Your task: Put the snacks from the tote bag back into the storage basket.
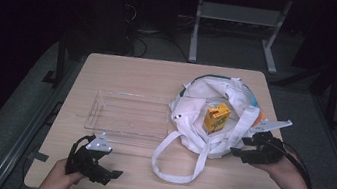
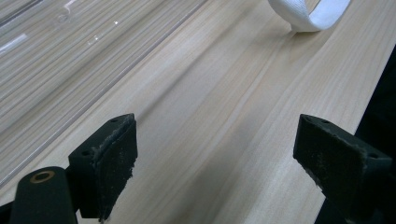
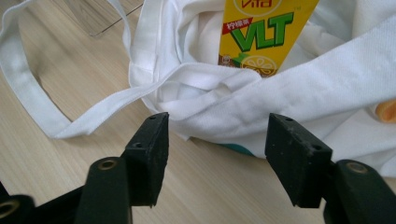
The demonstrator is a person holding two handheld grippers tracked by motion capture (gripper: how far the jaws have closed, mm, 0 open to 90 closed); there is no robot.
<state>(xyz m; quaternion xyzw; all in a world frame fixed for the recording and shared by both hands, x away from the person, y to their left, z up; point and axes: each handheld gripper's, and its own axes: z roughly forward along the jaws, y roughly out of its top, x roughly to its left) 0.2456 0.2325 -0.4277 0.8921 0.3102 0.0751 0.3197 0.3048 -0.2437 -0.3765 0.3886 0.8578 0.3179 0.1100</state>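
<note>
Reaching for the white bag's rim

Hovering at the near right edge of the white cloth bag (image 1: 213,116), the right gripper (image 1: 242,147) points its jaws at the bag's folded rim. Seen from the right gripper view, the jaws stand partly open with bare surface between them; the rim of the bag (image 3: 261,93) lies just beyond the tips, and the pads do not press on it. A yellow drink carton (image 1: 216,119) stands upright inside the bag's open mouth, its green lettering and lemon picture plain in the right gripper view (image 3: 264,32). One long white strap (image 1: 171,160) loops out from the bag across the wooden surface (image 1: 129,73) toward the person's side.

Left of the bag lies a clear plastic tray (image 1: 125,113), just beside it. The left gripper (image 1: 111,174) rests low near the front left edge of the surface, its jaws wide open and holding nothing; in its own view only wood grain lies between them, with the tray's edge (image 2: 70,60) to one side and the strap's end (image 2: 310,16) farther off
</note>
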